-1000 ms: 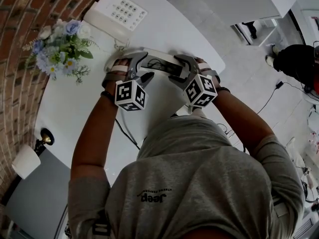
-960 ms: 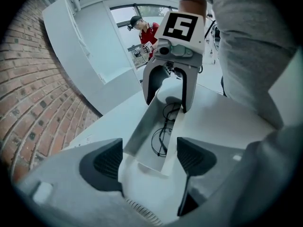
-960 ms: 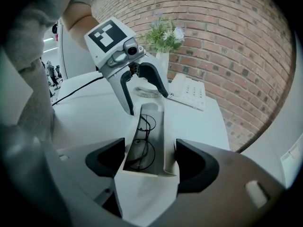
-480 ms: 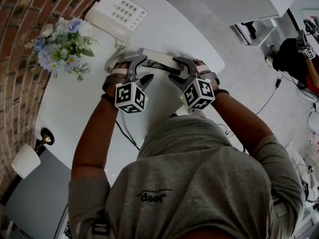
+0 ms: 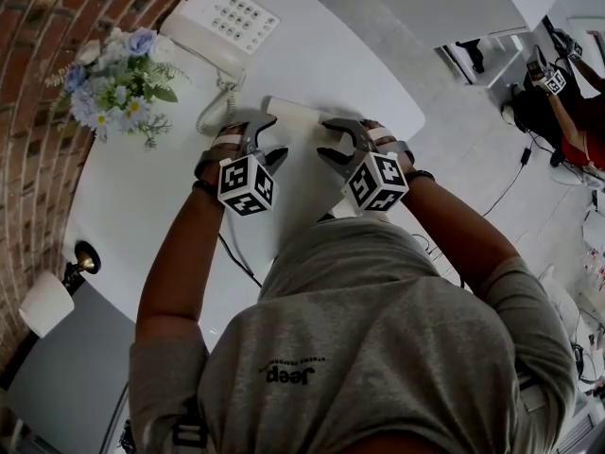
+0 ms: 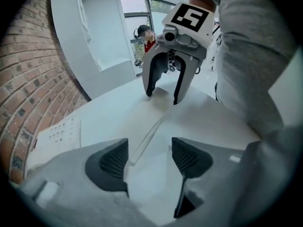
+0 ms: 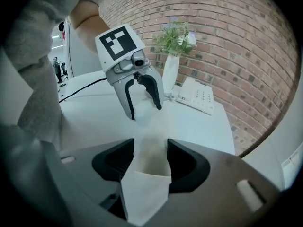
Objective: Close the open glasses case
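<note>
Head view: the white glasses case [image 5: 295, 112] lies on the white desk [image 5: 142, 206], below the telephone [image 5: 222, 22] and right of the flowers [image 5: 118, 83]. The left gripper [image 5: 265, 140] and right gripper [image 5: 333, 140] meet it from either end.

Left gripper view: the left gripper [image 6: 149, 157] is released, its jaws closing. The case [image 6: 147, 119] lies between its pads, untouched, lid low over the base with a seam along the side. The right gripper [image 6: 163, 97] stands at the far end.

Right gripper view: the right gripper [image 7: 150, 157] is also released and narrowing. The case end [image 7: 149, 141] fills the gap, though no press on it is plain. The left gripper [image 7: 145, 111] faces it.
</note>
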